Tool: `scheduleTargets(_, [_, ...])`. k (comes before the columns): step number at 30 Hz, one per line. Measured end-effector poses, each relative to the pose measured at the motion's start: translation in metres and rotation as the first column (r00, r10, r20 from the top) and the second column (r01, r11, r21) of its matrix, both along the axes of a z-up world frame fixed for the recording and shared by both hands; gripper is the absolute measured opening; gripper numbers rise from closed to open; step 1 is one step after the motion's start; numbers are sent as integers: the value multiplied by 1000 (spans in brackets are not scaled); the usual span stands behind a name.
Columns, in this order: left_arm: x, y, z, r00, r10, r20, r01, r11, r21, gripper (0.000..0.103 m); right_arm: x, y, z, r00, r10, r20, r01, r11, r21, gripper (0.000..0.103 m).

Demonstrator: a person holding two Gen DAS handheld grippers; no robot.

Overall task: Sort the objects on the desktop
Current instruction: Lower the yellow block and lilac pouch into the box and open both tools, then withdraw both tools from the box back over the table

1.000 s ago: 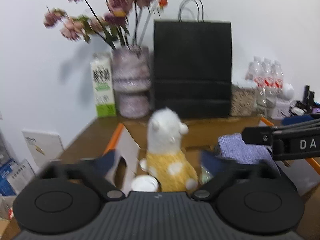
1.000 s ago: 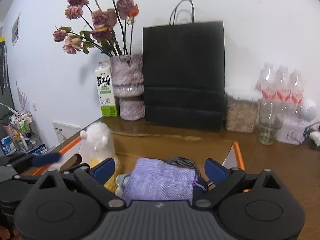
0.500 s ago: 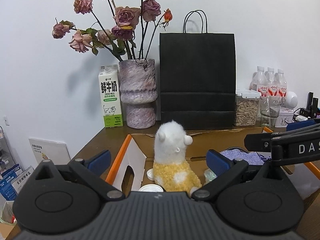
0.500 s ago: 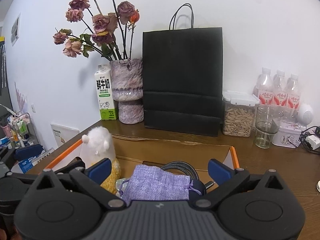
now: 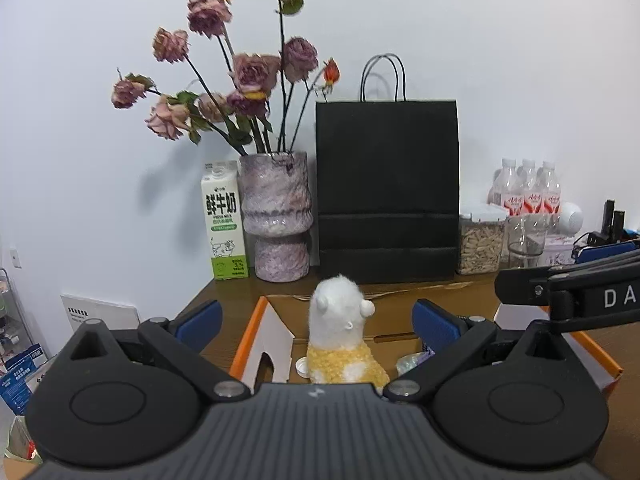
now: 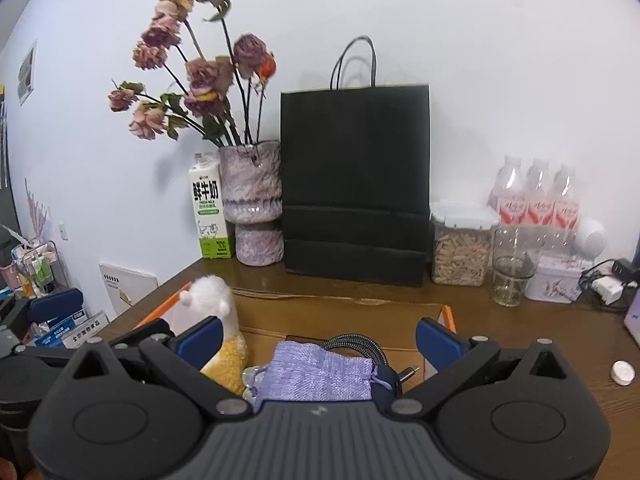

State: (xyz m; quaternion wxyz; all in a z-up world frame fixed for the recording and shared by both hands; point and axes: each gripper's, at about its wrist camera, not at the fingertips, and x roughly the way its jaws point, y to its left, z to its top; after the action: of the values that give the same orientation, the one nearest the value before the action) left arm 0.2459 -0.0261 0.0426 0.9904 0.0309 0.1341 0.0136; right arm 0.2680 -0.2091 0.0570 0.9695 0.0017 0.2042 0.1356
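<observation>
A cardboard box with orange edges [image 5: 256,320] sits on the wooden desk. In it stands a white and yellow plush alpaca [image 5: 340,336], also in the right wrist view [image 6: 216,312]. Beside it lie a purple cloth pouch [image 6: 316,376] and a braided black cable [image 6: 356,346]. My left gripper [image 5: 316,318] is open and empty, above and behind the alpaca. My right gripper [image 6: 318,338] is open and empty, above the pouch. The right gripper's body [image 5: 568,292] shows in the left wrist view.
At the back stand a milk carton [image 5: 224,224], a vase of dried roses [image 5: 276,216], a black paper bag [image 5: 386,192], a jar [image 6: 460,244], a glass [image 6: 512,276] and bottles [image 6: 536,200]. A small white disc [image 6: 622,372] lies on the desk at right.
Both grippers have risen and drawn back from the box; the alpaca and pouch sit lower in view. Jaws stayed open.
</observation>
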Motion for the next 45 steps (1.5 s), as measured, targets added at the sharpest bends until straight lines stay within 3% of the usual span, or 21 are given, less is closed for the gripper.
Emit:
scheduleTargets(8, [-41,24,13,999,35,23,-34,999,-24,103,-48,8,18,999,-1,39,1,1000,-10,103])
scheduleTargets(16, [-81,47,16,997,68,25,-67,997,-43,103,-92,18,16,999,15,37,-14,1000,-24,103])
scheduleTargets(31, [-130,72,-2,996,81,-24,-82,995,-49,103,-146,31,-14,999,40,-29,-42,998,-52,103])
scheduleTargets(45, [-144,78,-26,994,67,-91,-71,997,-41,103,-160,30,-50,992,26,-126,-33,998,-59,103])
